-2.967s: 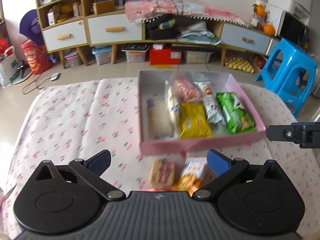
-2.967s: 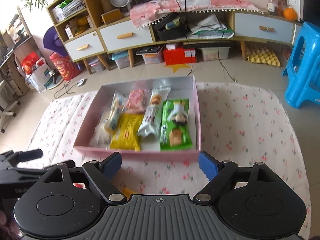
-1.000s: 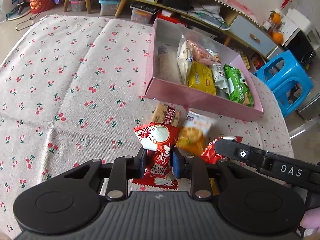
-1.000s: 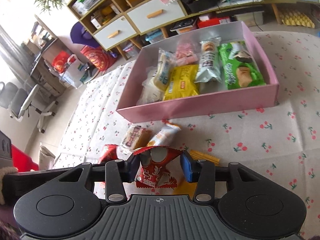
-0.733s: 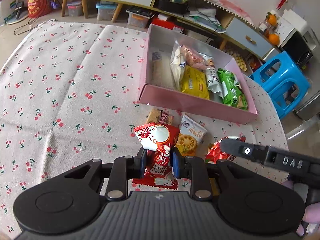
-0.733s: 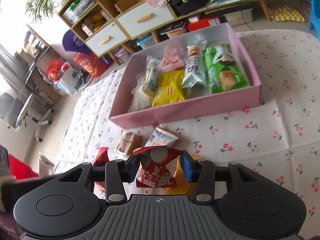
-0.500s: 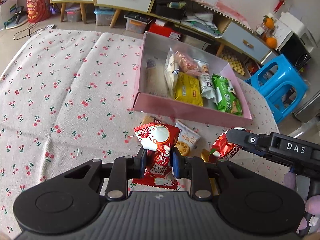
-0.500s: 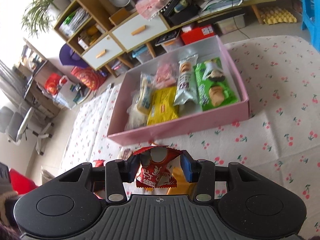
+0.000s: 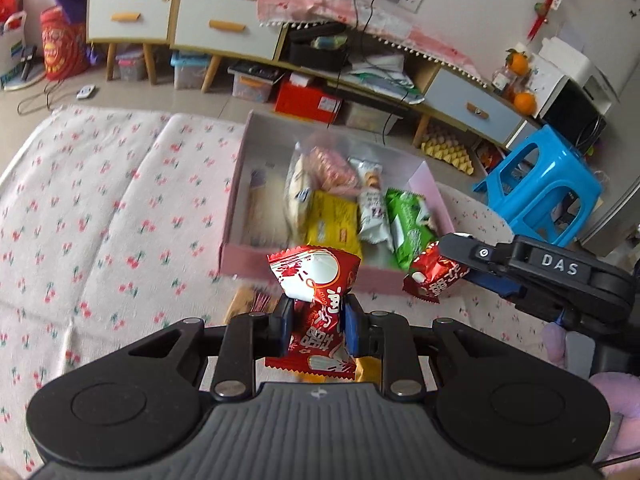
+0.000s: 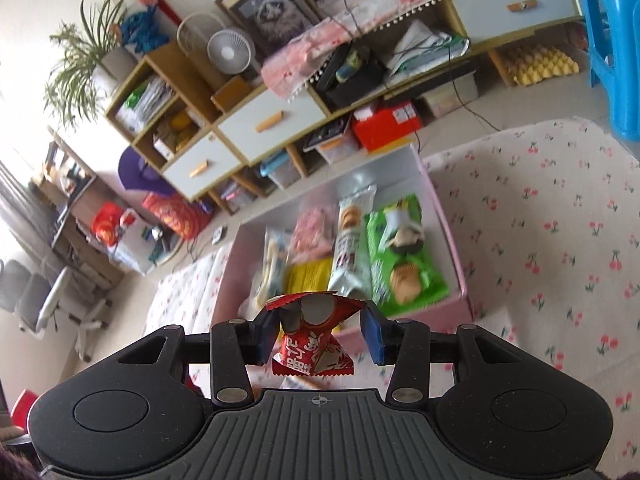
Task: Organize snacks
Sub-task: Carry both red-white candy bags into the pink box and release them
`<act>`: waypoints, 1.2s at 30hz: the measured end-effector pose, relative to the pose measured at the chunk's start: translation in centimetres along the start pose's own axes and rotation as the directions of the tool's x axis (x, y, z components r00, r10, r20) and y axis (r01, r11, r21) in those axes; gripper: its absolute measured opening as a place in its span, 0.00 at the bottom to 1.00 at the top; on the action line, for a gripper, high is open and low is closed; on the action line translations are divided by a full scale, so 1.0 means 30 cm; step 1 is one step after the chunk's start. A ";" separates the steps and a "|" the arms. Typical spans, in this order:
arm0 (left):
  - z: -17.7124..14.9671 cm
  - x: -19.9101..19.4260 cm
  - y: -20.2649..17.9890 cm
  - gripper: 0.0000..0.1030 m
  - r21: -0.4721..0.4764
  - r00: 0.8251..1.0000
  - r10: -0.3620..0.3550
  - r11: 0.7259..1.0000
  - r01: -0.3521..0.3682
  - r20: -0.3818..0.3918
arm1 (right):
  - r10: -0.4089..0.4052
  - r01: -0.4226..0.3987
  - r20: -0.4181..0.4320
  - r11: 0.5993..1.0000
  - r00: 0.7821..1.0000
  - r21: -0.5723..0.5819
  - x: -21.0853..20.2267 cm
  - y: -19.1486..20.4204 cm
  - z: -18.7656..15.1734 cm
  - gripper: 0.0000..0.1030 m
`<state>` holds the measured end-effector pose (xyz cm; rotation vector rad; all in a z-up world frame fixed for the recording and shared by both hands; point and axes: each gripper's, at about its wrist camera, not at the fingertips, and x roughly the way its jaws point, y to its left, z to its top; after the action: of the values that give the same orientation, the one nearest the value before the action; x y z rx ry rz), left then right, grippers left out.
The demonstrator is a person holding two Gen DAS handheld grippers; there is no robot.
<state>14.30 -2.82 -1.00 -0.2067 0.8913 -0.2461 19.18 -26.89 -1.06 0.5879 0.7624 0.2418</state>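
Two red snack packets are off the table, one in each of our grippers. Our left gripper (image 9: 316, 322) pinches a red snack packet (image 9: 314, 280) between its blue pads, jaws narrow, the wrapper flaring above them. Our right gripper (image 10: 320, 330) clamps a second red packet (image 10: 312, 344) with a somewhat wider gap; in the left wrist view that packet (image 9: 434, 276) hangs just beside the right end of the pink box.

We see the pink box (image 9: 240, 258) resting on a tablecloth printed with cherries (image 9: 100, 220). Inside it lie a green packet (image 10: 404, 256), a silver-white packet (image 10: 352, 248), a yellow packet (image 9: 332, 226), a pink packet (image 9: 330, 166) and pale wrapped bars (image 9: 296, 188). More loose snacks show on the cloth below the left gripper, too hidden to name.

Beyond the table stand a wooden sideboard with pale drawers (image 9: 224, 32), a blue plastic stool (image 9: 540, 184), a red box on the floor (image 9: 308, 100), a white desk fan (image 10: 230, 52), a potted plant (image 10: 88, 56) and a framed cat picture (image 10: 270, 14).
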 end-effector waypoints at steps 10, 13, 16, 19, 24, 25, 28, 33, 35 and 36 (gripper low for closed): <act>0.079 0.080 -0.020 0.23 0.044 0.981 -0.021 0.999 0.013 0.193 | -0.007 0.004 0.083 0.999 0.997 0.032 0.029 -0.029 0.034 0.42; 0.065 0.111 -0.025 0.23 0.070 0.973 -0.018 0.998 0.002 0.230 | -0.031 0.027 0.096 0.999 0.995 0.046 0.050 -0.040 0.039 0.42; 0.049 0.137 -0.017 0.23 0.060 0.970 -0.006 0.998 -0.009 0.245 | -0.048 0.045 0.082 0.998 0.995 0.047 0.076 -0.048 0.032 0.42; 0.044 0.160 -0.006 0.23 0.040 0.969 0.021 0.999 -0.032 0.246 | -0.070 0.069 0.085 0.998 0.994 0.006 0.092 -0.034 0.024 0.42; 0.052 0.160 0.010 0.23 0.012 0.968 0.037 0.999 -0.041 0.247 | -0.087 0.092 0.089 0.995 0.992 -0.050 0.120 -0.003 0.016 0.42; 0.052 0.160 0.009 0.23 0.014 0.968 0.041 0.999 -0.046 0.247 | -0.087 0.092 0.087 0.994 0.992 -0.062 0.126 0.002 0.013 0.42; 0.045 0.162 0.004 0.23 0.027 0.970 0.045 0.998 -0.053 0.239 | -0.096 0.103 0.080 0.991 0.992 -0.085 0.141 0.012 0.005 0.42; 0.041 0.172 -0.003 0.23 0.058 0.974 0.067 0.995 -0.082 0.217 | -0.099 0.105 0.074 0.991 0.992 -0.083 0.146 0.014 -0.001 0.43; 0.044 0.180 0.002 0.23 0.050 0.978 0.064 0.996 -0.075 0.198 | -0.099 0.105 0.069 0.991 0.993 -0.087 0.146 0.016 -0.001 0.44; 0.043 0.184 0.001 0.23 0.054 0.979 0.065 0.996 -0.077 0.193 | -0.098 0.103 0.066 0.991 0.993 -0.087 0.146 0.015 -0.001 0.45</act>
<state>18.64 -4.32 -4.31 -0.1385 0.6985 -0.1835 22.25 -24.73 -3.33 0.4681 0.7156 0.1634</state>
